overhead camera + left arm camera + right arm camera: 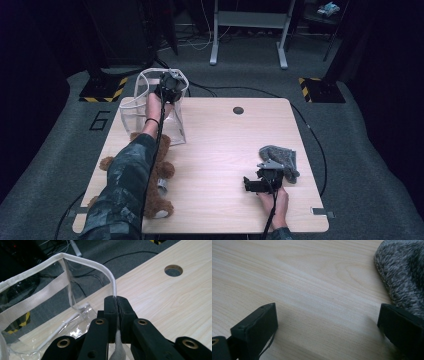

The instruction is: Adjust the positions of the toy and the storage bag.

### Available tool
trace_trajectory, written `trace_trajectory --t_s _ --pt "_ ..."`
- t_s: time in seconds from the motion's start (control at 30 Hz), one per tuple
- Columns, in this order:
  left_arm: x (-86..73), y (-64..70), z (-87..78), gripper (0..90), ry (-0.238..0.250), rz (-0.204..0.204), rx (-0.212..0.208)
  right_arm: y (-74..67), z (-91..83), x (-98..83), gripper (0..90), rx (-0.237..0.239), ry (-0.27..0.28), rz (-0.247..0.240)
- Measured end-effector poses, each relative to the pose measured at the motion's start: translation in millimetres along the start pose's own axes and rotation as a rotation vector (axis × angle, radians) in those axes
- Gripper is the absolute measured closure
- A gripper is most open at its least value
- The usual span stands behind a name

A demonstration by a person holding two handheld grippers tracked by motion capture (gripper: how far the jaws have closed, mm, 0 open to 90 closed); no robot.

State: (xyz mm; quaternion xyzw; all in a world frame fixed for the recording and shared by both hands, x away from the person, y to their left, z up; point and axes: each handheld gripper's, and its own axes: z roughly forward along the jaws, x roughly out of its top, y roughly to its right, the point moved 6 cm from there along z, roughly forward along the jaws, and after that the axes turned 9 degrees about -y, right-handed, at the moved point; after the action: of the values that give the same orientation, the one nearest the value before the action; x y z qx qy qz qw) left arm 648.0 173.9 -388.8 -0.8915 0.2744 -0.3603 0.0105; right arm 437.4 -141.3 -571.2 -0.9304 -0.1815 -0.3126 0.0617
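A clear plastic bag (150,107) with white fabric trim stands at the table's far left. My left gripper (170,89) is at the top of its rim. In the left gripper view the left gripper (117,302) is shut on the bag's white trim (113,285), which runs down between the pads. A brown teddy bear (159,172) lies at the near left, partly under the person's left forearm. My right gripper (265,179) rests on the table at the near right, and its jaws stand wide apart in the right gripper view (327,322) with nothing between them. A grey knitted piece (281,159) (404,272) lies just beyond and right of it.
The wooden table (220,150) has a round hole (238,110) (173,270) near its far edge. A small pale thing (162,186) lies against the bear. Cables trail over the carpet beyond the table, and a white metal stand (248,30) is further back.
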Motion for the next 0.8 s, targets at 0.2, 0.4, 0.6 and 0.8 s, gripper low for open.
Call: trace_trajectory --t_s 0.2,0.4,0.6,0.8 --pt "4.9 12.6 -0.5 87.0 0.016 0.056 -0.031 0.2 0.0 -0.1 2.1 0.000 0.002 -0.001" --pt "14.5 37.3 1.6 87.0 0.043 0.106 -0.062 0.0 0.2 0.3 2.1 0.000 0.004 0.002" --pt "21.3 49.3 2.4 81.2 0.052 0.106 -0.082 -0.1 0.1 0.3 2.1 0.004 0.000 0.003" --pt "22.7 36.9 -27.4 41.8 0.089 0.090 -0.057 0.2 0.2 0.5 2.2 0.004 0.001 0.000"
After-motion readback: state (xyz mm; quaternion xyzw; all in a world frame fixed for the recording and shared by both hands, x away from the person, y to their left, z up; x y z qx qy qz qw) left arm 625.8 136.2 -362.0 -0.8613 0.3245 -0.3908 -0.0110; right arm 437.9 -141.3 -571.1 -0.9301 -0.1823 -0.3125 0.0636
